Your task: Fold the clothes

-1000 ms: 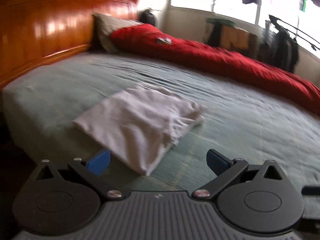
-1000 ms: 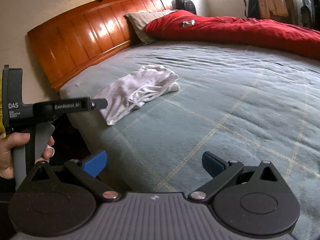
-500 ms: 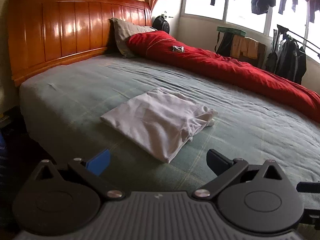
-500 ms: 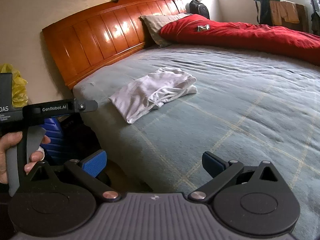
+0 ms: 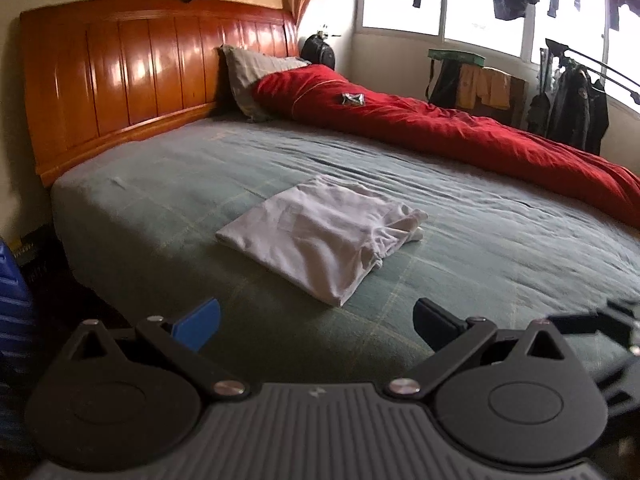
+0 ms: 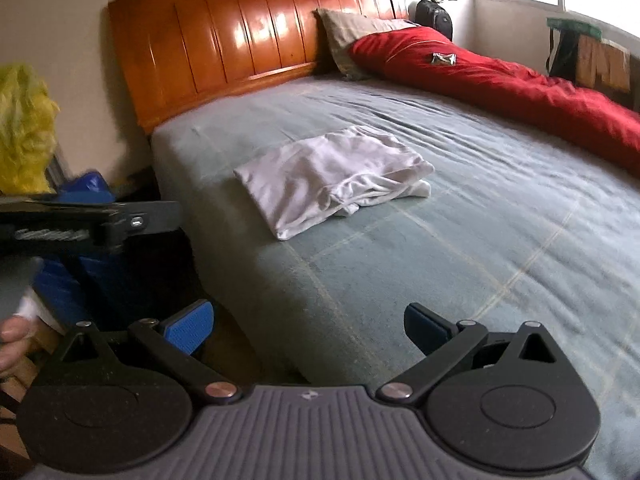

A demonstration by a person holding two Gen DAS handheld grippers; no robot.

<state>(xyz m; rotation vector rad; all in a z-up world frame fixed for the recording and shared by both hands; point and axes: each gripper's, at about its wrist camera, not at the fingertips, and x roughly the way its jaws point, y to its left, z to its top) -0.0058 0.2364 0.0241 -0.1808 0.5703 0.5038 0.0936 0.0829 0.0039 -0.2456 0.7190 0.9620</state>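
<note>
A white garment (image 5: 320, 236) lies folded into a rough rectangle on the grey-green bedsheet (image 5: 500, 248), near the bed's front edge. Its bunched side faces right. In the right wrist view the same garment (image 6: 332, 180) lies ahead and a little left of centre. My left gripper (image 5: 316, 320) is open and empty, held back from the bed edge, short of the garment. Open and empty too, my right gripper (image 6: 308, 324) hovers over the bed's corner, well clear of the garment. The left tool's body (image 6: 88, 220) and a hand (image 6: 12, 340) show at the left.
A wooden headboard (image 5: 152, 76) stands at the back left, with a grey pillow (image 5: 252, 76) and a red duvet (image 5: 460, 136) along the far side. Clothes hang by the window (image 5: 576, 112). A blue crate (image 6: 68, 280) and a yellow bag (image 6: 24, 132) sit beside the bed.
Both grippers have drawn back from the bed, so the folded garment looks farther away. The garment itself has not moved. Both grippers stay open.
</note>
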